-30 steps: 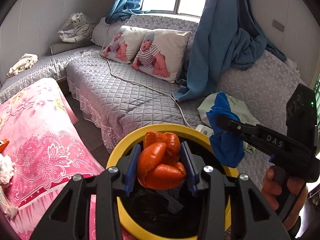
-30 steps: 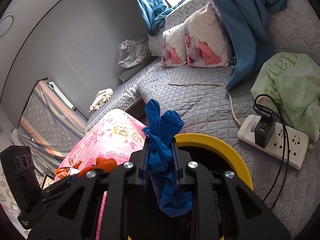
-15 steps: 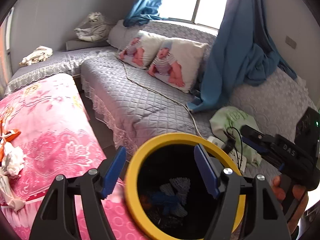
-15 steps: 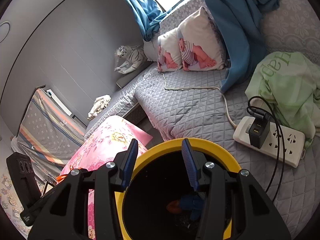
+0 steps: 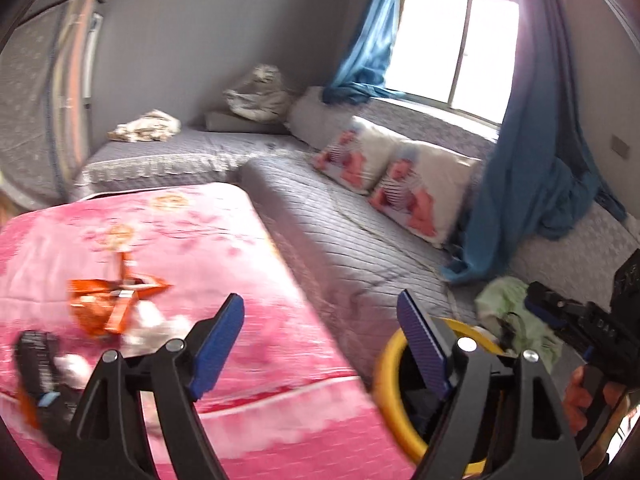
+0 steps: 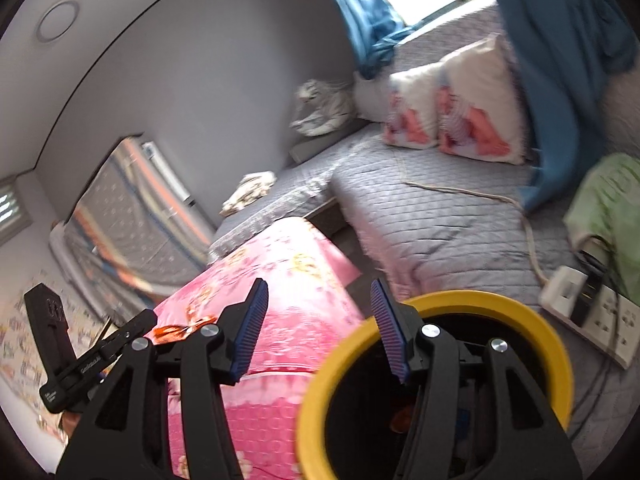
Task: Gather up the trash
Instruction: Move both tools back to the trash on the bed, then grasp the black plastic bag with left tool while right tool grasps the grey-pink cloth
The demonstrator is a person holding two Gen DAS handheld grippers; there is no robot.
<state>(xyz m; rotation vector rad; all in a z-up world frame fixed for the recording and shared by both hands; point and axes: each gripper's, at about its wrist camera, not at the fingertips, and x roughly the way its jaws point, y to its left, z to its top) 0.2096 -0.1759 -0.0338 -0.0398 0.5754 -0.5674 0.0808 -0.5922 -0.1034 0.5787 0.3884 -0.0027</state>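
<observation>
My left gripper [image 5: 320, 340] is open and empty above the pink floral blanket [image 5: 168, 248], left of the yellow-rimmed black bin [image 5: 384, 380]. An orange wrapper [image 5: 108, 304] and white crumpled tissue [image 5: 156, 326] lie on the blanket ahead of it, with a dark object [image 5: 36, 364] at the far left. My right gripper [image 6: 318, 320] is open and empty at the left rim of the bin [image 6: 532, 320]; orange peel and a blue scrap lie inside. The right gripper [image 5: 538, 304] shows in the left view, the left gripper [image 6: 144, 318] in the right.
A grey quilted L-shaped sofa [image 5: 340, 232] holds two baby-print pillows [image 5: 404, 188], a blue curtain [image 5: 532, 184], a green bag [image 6: 608, 200] and a white power strip [image 6: 592, 328] with cables. A plush tiger [image 5: 260, 92] sits in the far corner.
Both grippers released their loads into the bin: orange peel from the left, blue scrap from the right. Both have since swung left toward the pink blanket; the bin now lies to the right.
</observation>
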